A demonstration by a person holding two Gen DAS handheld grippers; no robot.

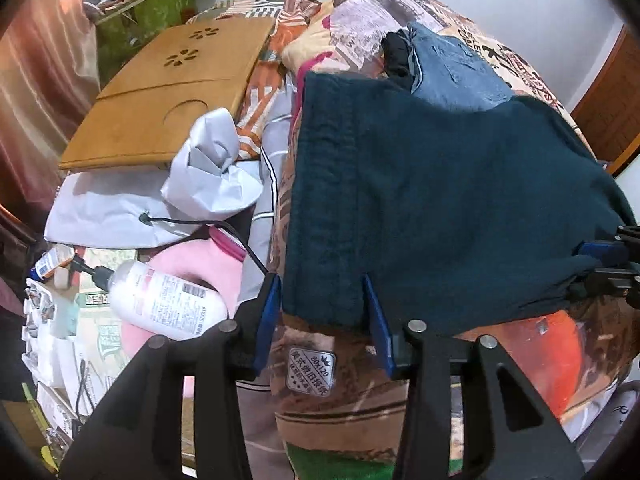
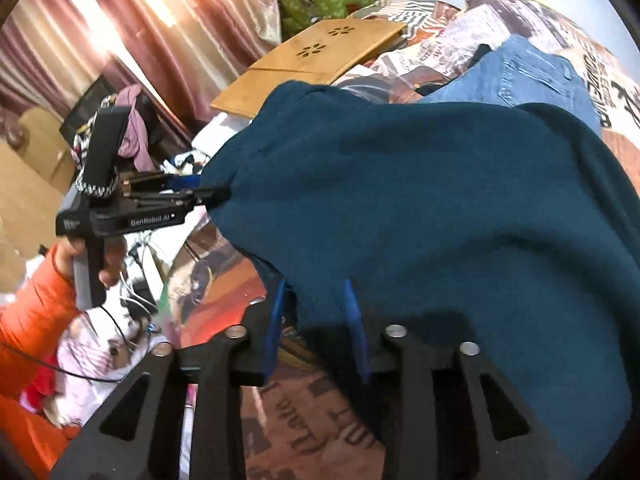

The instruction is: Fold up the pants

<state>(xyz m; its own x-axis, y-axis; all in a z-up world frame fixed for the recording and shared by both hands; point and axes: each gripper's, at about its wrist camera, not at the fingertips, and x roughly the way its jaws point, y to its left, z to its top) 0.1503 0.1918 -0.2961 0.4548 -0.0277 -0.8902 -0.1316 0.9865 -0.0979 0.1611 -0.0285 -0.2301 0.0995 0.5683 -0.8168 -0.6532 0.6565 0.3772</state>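
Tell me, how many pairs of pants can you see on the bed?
2, perhaps more hidden. The teal pants lie spread in front, with both sets of fingers at their near edge. The blue jeans lie behind them, farther up the bed, beside a black garment that I cannot identify.

Jeans (image 2: 516,76) — half hidden under pants (image 2: 420,200)

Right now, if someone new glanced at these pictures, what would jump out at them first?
The dark teal pants fill the middle of both views, spread over a patterned blanket, with both grippers at their near edge. Behind them lie blue jeans, and a wooden lap tray sits to the left.
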